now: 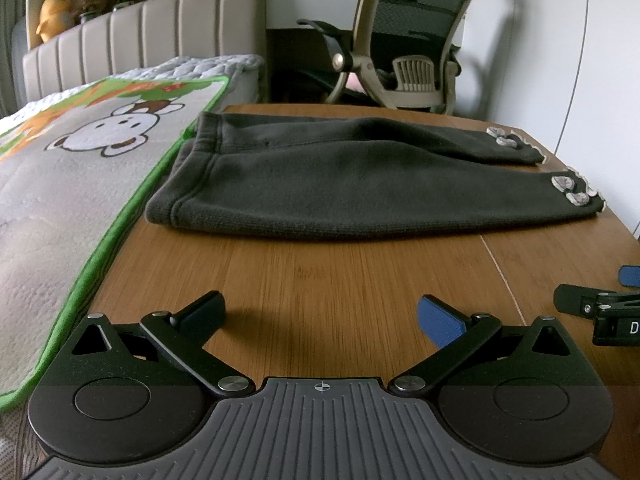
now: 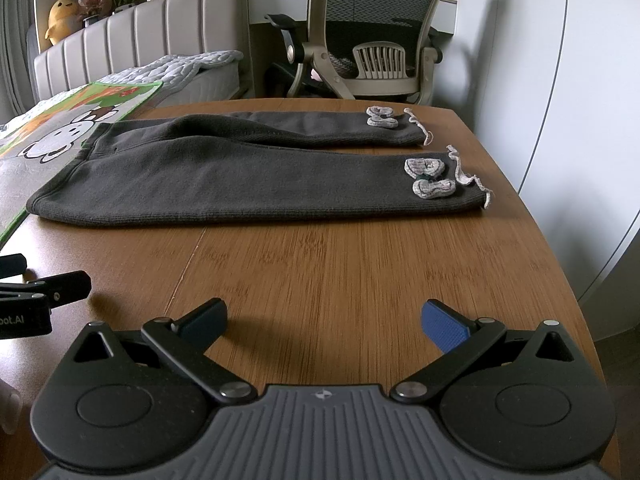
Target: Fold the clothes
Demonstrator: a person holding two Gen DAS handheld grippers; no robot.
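The left claw sits low over the wooden counter with its two fingers spread wide and nothing between them; bare wood fills the gap. The right claw is spread just as wide, also empty, low over the same counter. Each claw shows at the edge of the other's view, so the two lie side by side, near but apart.

Ahead of both claws, across an open strip of wood, lie dark grey trousers flat on the counter, set crosswise. The waistband is ahead and to the left of the left claw, close to the counter's left edge, where a cartoon-printed mat with a green border lies on a bed alongside. The leg ends lie ahead and to the right of the right claw, each with a pale bow and pale trim at the hem. The two legs lie side by side, the nearer one just short of the counter's right edge.

Beyond the far edge of the counter stands an office chair, and to the right of it a pale wall.
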